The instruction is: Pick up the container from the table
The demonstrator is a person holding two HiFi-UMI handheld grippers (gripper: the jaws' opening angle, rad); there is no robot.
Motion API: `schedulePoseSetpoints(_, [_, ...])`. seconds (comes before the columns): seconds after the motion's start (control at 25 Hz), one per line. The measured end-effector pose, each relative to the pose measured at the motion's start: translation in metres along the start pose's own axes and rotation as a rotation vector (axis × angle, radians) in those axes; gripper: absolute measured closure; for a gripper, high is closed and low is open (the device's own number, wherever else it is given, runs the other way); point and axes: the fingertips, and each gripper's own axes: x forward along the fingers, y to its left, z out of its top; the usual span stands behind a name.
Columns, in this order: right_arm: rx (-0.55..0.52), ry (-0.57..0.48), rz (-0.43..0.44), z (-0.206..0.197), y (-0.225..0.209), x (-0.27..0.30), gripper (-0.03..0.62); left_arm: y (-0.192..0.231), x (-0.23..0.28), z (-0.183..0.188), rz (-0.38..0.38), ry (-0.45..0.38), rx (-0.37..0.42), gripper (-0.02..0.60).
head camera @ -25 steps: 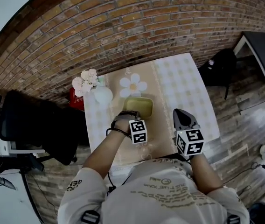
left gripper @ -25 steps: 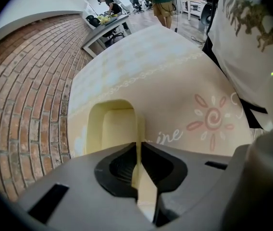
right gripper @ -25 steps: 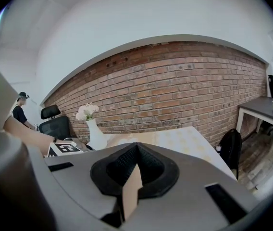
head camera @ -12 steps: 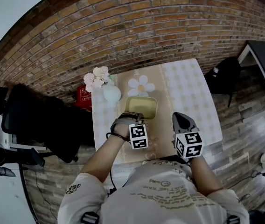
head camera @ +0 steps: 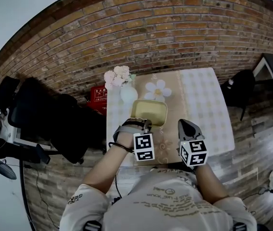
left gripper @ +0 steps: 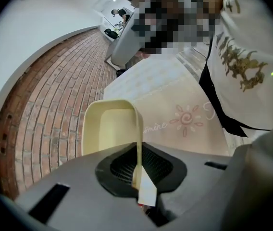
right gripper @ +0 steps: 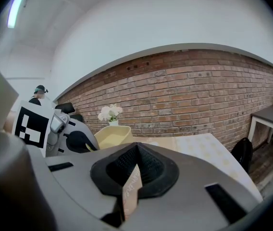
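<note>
The left gripper [left gripper: 137, 173] has its jaws clamped on the thin near wall of the pale yellow rectangular plastic container [head camera: 149, 112], which lies over the beige runner [head camera: 167, 139] of the checked-cloth table [head camera: 204, 105]; whether its base is off the cloth I cannot tell. The right gripper [right gripper: 129, 183] hangs just beside it, jaws drawn together on nothing. The hold is on one wall only, so the weight hangs off to one side. I judge the container could pivot or slide out of the jaws in a lift. A swing away from the person could knock the white round vase of pale pink flowers [head camera: 128, 94] just past its far corner. The container's inside shows bare, nothing in it
</note>
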Motion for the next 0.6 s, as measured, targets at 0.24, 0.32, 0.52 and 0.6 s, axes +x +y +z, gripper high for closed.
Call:
schedulePoseSetpoints(0.24, [-0.022, -0.01, 0.052, -0.003, 0.038, -0.001, 0.594, -0.019, -0.029, -0.037, 0.006, 0.05, -0.072, 0.552])
schedulePoseSetpoints(0.32, [-0.029, -0.017, 0.066, -0.005, 0.05, -0.002, 0.594, -0.026, -0.037, -0.049, 0.004, 0.067, -0.091, 0.552])
schedulePoseSetpoints(0.52, [-0.028, -0.016, 0.1, -0.007, 0.072, 0.002, 0.594, -0.039, -0.049, -0.074, 0.005, 0.098, -0.14, 0.552])
schedulePoseSetpoints(0.6, [-0.027, -0.021, 0.104, -0.006, 0.078, 0.003, 0.594, -0.045, -0.051, -0.082, 0.003, 0.107, -0.156, 0.552])
